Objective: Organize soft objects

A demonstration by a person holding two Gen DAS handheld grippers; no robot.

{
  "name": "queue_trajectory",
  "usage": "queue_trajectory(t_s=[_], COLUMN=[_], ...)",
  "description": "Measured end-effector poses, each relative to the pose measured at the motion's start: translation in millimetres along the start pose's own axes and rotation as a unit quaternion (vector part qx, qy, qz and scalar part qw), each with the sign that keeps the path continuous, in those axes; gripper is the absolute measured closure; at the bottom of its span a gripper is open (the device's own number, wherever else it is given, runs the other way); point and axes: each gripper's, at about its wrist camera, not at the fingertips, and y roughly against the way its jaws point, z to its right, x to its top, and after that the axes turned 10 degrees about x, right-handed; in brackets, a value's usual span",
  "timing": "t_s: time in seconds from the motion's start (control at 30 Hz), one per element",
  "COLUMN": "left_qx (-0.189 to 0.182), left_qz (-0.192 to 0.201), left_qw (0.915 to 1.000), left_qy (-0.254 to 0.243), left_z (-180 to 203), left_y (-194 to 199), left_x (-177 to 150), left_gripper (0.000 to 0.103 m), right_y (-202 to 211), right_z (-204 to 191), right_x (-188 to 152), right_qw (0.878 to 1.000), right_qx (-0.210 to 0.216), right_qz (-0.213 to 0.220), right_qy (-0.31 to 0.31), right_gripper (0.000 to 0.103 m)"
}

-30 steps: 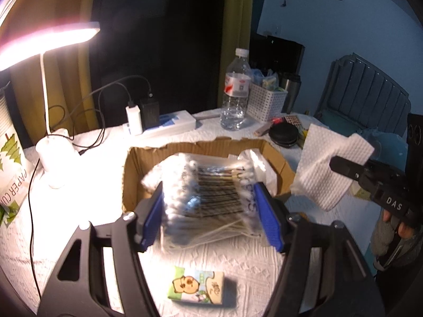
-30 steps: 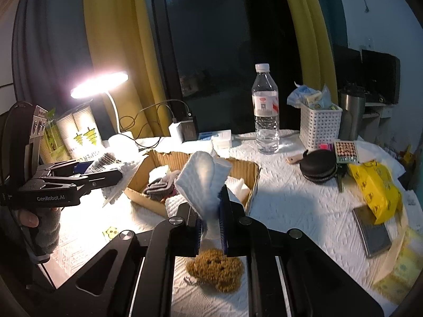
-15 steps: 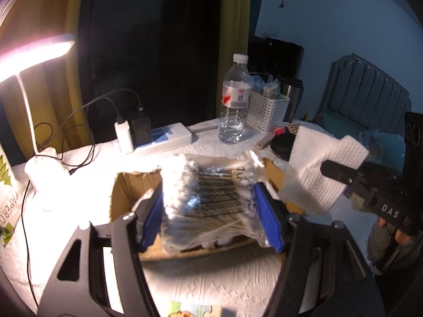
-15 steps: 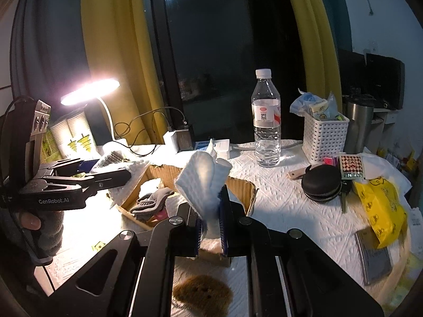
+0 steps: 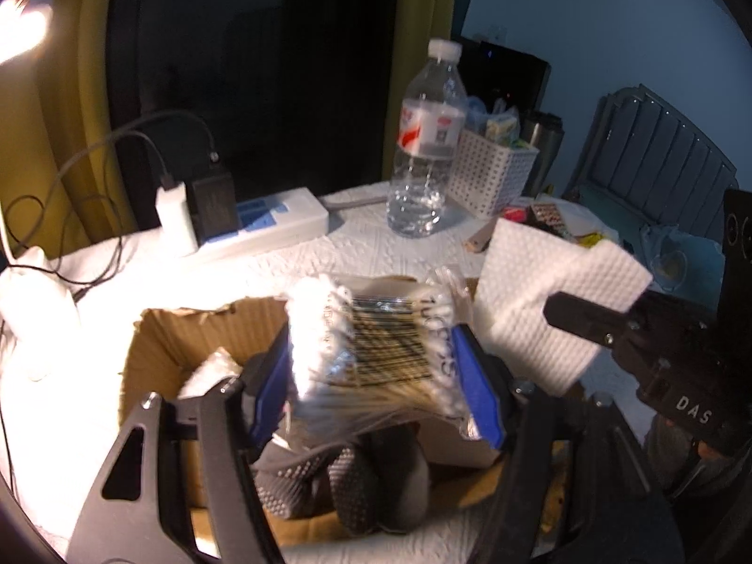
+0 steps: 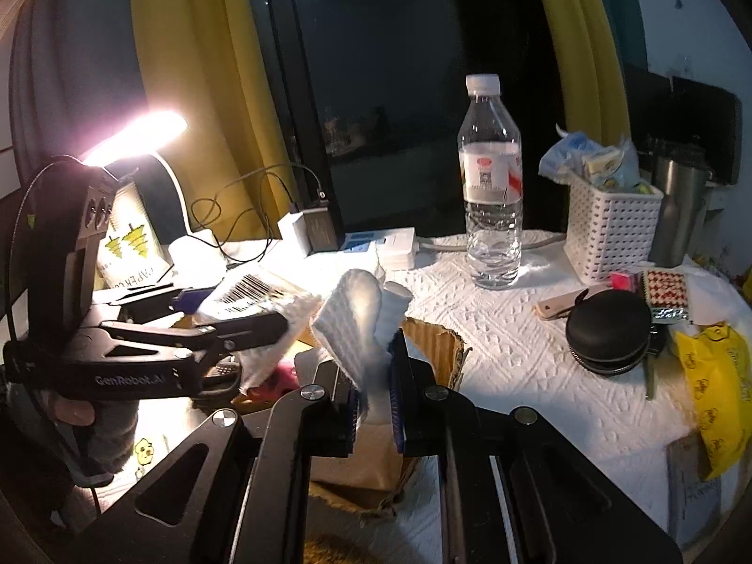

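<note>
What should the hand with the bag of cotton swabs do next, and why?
Probably lower it and let go. The left gripper is shut on the cotton swab bag, held right above the open cardboard box, where gloves already lie.

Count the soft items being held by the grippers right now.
2. A bag of cotton swabs clamped in the left gripper over the cardboard box; a folded white cloth pinched in the right gripper. More may lie hidden in the box.
</note>
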Motion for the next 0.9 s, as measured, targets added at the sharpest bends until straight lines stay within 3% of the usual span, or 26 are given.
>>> queue_trajectory(t_s=[0.43, 0.67, 0.77, 0.83, 0.9], left_qx=[0.008, 0.015, 0.015, 0.018, 0.016], left_qz=[-0.05, -0.065, -0.051, -0.042, -0.034], left_qw=[0.9987, 0.9978, 0.9985, 0.9989, 0.9993], left_qy=[-0.008, -0.009, -0.01, -0.009, -0.006], left_z=[10.0, 12.5, 11.9, 10.2, 8.5], left_y=[-41.5, -42.6, -31.9, -24.0, -14.9], left_x=[-8.3, -8.2, -5.5, -3.6, -2.3], left_gripper=[0.036, 0.035, 0.028, 0.027, 0.025], right_y=[-45.0, -46.4, -45.5, -40.2, -33.6], right_z=[19.0, 13.7, 11.8, 9.2, 7.4], right_x=[-15.9, -16.5, -14.7, -12.6, -10.7], right_qw=[0.998, 0.998, 0.998, 0.998, 0.998], right_qx=[0.004, -0.006, -0.008, -0.012, -0.017], right_qz=[-0.057, -0.064, -0.066, -0.061, -0.055], right_qy=[-0.008, 0.004, 0.004, 0.004, 0.003], right_gripper=[0.091, 0.089, 0.075, 0.059, 0.054])
